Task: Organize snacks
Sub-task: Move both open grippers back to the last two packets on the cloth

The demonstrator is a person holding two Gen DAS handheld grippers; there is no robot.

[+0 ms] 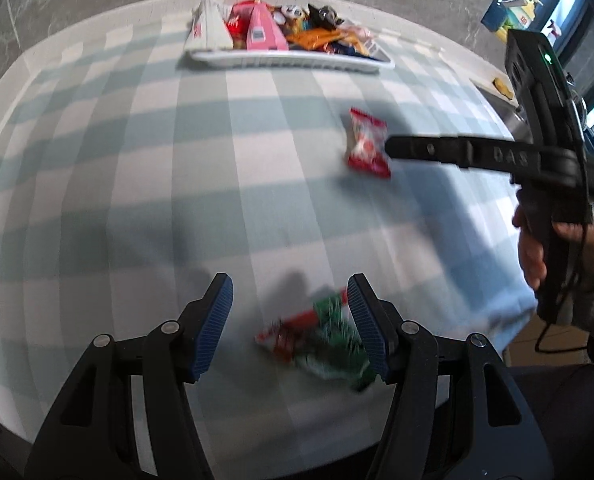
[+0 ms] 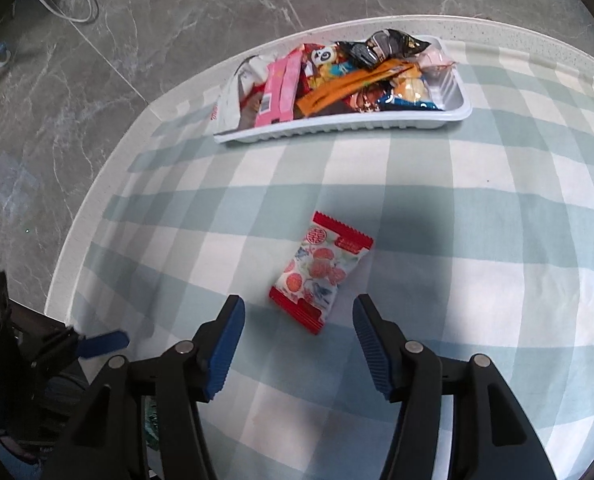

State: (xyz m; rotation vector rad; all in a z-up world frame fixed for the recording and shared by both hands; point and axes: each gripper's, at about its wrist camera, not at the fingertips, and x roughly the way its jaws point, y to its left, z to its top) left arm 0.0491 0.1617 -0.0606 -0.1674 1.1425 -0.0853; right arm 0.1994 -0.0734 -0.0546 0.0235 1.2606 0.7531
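A white tray full of mixed snack packets stands at the far side of the checked table; it also shows in the right wrist view. A red-and-white snack packet lies flat just ahead of my open right gripper, between the lines of its fingers; in the left wrist view this packet lies at the right gripper's tip. A blurred green-and-red packet lies between the fingers of my open left gripper, closer to the right finger.
The round table with a pale green checked cloth ends close on the left and near sides, with grey marble floor beyond. A cable and plug lie on the floor. The person's hand holds the right gripper.
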